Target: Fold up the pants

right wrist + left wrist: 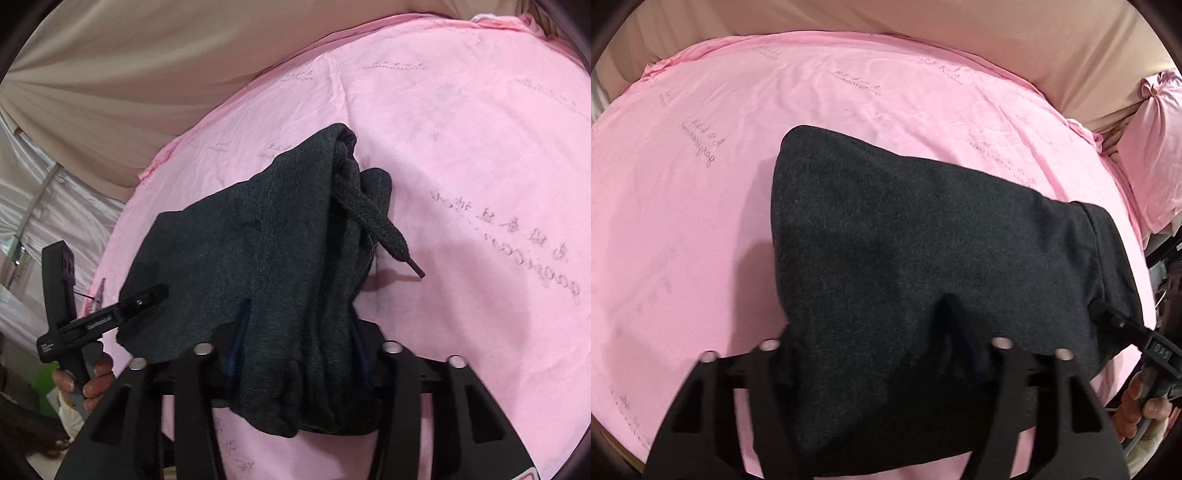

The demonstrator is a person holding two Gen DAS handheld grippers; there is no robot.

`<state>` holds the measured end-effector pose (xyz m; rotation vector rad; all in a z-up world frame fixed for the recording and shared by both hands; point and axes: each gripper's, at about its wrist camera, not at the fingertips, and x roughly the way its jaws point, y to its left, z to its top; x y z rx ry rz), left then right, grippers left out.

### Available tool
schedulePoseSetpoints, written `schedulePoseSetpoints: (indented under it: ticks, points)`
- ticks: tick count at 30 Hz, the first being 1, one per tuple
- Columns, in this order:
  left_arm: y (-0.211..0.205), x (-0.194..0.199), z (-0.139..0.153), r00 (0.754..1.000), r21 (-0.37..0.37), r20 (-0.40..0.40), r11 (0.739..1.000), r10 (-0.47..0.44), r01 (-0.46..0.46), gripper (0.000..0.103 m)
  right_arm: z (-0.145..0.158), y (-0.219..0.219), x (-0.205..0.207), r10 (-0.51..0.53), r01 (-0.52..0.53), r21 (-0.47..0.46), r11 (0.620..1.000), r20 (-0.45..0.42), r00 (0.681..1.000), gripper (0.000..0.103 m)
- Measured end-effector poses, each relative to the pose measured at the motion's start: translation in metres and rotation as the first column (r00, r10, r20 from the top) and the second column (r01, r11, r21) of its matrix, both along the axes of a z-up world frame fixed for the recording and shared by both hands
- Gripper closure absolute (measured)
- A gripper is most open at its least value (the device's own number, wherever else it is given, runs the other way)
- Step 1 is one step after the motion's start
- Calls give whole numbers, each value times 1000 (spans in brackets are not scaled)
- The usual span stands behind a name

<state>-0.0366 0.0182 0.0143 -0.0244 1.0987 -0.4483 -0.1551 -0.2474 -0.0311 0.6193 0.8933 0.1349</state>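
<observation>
Dark grey pants [923, 258], folded bundle on pink sheet [701, 184] — long axis spanning both hands; left gripper [879, 354] and right gripper [295, 332] fingers each pinching a near-edge end — drawstring [384, 229] trailing right.

Both grippers' fingertips are buried: the left gripper [875, 354] has its tips under the dark pants [923, 258], so whether the pads actually pinch the cloth can't be told. Same deal with the right gripper [299, 332], tips swallowed by bunched fabric. The pants run out of the left view around 6 o'clock. The hand [1141, 410] at 4 o'clock is mostly cut off by the lens rim. Print on the pink sheet [701, 221] is too faint and warped to read.
</observation>
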Motion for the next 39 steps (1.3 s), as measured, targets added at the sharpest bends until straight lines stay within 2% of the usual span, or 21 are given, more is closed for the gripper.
schedulePoseSetpoints:
  ticks: [2,3,5,7,8,9,10,11,12,13,14,15,16,18,21,24,26,30,35,39]
  points:
    - [8,1,3,1000,-22,-15,1000,12,-12,74,7,0,-6,-1,1,16,1000,16,1000,71]
    - [16,1,8,999,-57,-34,998,11,-13,79,10,0,-9,5,-6,30,1000,21,1000,71]
    - [27,-2,15,997,-121,-73,993,-7,-2,79,18,-2,-20,19,-21,43,999,27,999,71]
    - [33,-10,16,993,-132,-108,991,-43,29,78,15,-2,-27,47,-47,32,998,-5,999,69]
    - [33,-13,13,992,-121,-117,992,-49,35,76,10,-3,-29,48,-48,27,998,-29,998,65]
    - [32,-15,7,991,-95,-127,995,-46,34,69,3,-4,-30,43,-42,25,999,-54,998,57]
    - [31,-15,0,991,-77,-132,997,-36,26,60,-4,-5,-32,45,-42,42,998,-58,997,55]
    - [32,-16,-3,992,-92,-122,996,-28,16,57,-6,-6,-34,37,-35,59,998,-39,999,54]
    - [31,-17,-2,992,-124,-122,992,-36,20,45,-6,-8,-35,36,-34,74,997,-35,999,52]
    - [28,-17,-1,992,-137,-122,990,-42,25,38,-7,-8,-35,29,-26,79,996,-32,999,51]
    - [26,-19,-1,993,-130,-116,991,-36,21,40,-6,-7,-35,23,-21,75,997,-28,999,51]
    - [21,-20,0,995,-96,-91,995,-29,20,49,-4,-4,-34,22,-21,45,999,-22,1000,54]
    - [18,-22,1,997,-66,-76,998,-23,18,66,-3,-1,-34,21,-21,18,1000,-18,1000,59]
    - [17,-25,7,998,-63,-64,998,-14,9,78,6,5,-35,16,-15,-18,1000,4,1000,69]
    - [21,-36,33,1000,-101,-10,995,-24,23,80,26,13,-40,8,-5,-59,998,45,999,72]
    - [24,-49,68,996,-132,68,989,-56,65,80,59,18,-49,20,-9,-94,996,121,992,72]
    - [26,-60,99,986,-145,151,985,-71,93,80,87,21,-55,31,-8,-124,992,186,982,72]
    - [38,-73,154,951,-183,302,975,-63,123,80,144,24,-64,51,10,-181,983,329,943,72]
    - [47,-81,224,858,-199,512,967,-33,156,80,217,26,-66,88,53,-251,966,518,851,72]
    - [39,-61,260,777,-192,630,969,3,152,80,251,18,-48,93,82,-253,964,609,788,72]
